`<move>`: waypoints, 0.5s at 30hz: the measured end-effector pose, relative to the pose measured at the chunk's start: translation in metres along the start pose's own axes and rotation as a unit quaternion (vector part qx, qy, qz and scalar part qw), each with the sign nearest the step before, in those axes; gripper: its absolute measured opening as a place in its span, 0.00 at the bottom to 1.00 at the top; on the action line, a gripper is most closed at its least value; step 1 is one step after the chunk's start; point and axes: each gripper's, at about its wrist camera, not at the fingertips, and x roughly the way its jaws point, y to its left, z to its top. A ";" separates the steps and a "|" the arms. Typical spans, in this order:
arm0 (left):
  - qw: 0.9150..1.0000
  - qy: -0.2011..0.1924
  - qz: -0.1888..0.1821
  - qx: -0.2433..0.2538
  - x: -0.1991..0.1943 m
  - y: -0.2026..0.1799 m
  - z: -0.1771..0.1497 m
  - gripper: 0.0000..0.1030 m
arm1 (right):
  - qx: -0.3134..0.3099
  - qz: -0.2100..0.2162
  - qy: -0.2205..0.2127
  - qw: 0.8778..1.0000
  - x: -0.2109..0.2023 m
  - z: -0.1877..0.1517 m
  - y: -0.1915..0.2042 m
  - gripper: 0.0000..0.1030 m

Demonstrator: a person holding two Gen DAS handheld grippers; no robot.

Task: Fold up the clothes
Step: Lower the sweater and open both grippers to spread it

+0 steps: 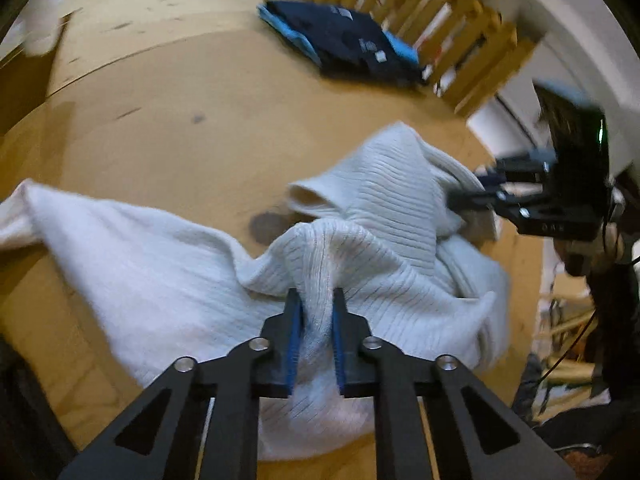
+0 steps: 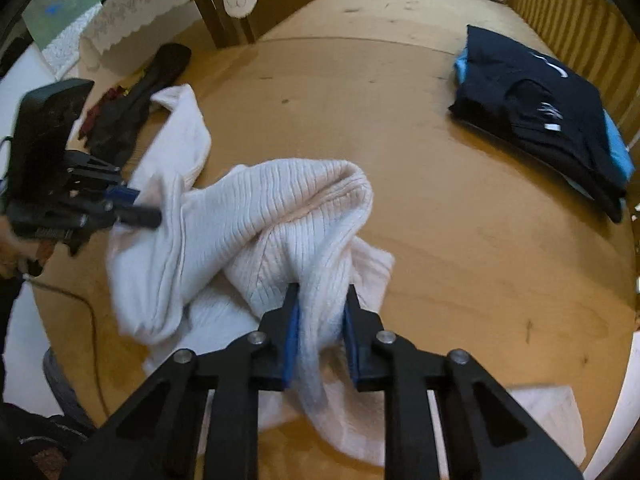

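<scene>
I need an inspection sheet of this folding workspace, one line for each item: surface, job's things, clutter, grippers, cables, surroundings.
Surface: brown table, scuffed.
Job's things: white ribbed sweater bunched, unfolded; folded navy garments stacked at the far right edge.
Clutter: dark cloth item at the far left, beside the sweater.
Grippers: left gripper shut on a sweater fold; right gripper shut on another fold.
Cables: thin dark cable along the table's left edge.
Surroundings: wooden slatted rail; lace cloth.
</scene>
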 end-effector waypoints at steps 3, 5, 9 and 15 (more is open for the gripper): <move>0.999 -0.042 0.002 -0.035 -0.033 0.020 -0.020 0.09 | 0.012 0.003 -0.016 1.000 -0.033 -0.018 -0.008 0.18; 0.996 -0.063 0.011 -0.060 -0.054 0.038 -0.040 0.09 | 0.027 0.012 -0.023 0.999 -0.053 -0.034 -0.018 0.18; 0.993 -0.017 0.064 -0.102 -0.056 0.073 -0.082 0.10 | 0.049 -0.017 0.023 0.998 -0.049 -0.083 -0.033 0.18; 0.991 0.038 0.096 -0.084 -0.060 0.057 -0.113 0.22 | 0.062 -0.013 0.106 0.992 -0.024 -0.128 -0.027 0.35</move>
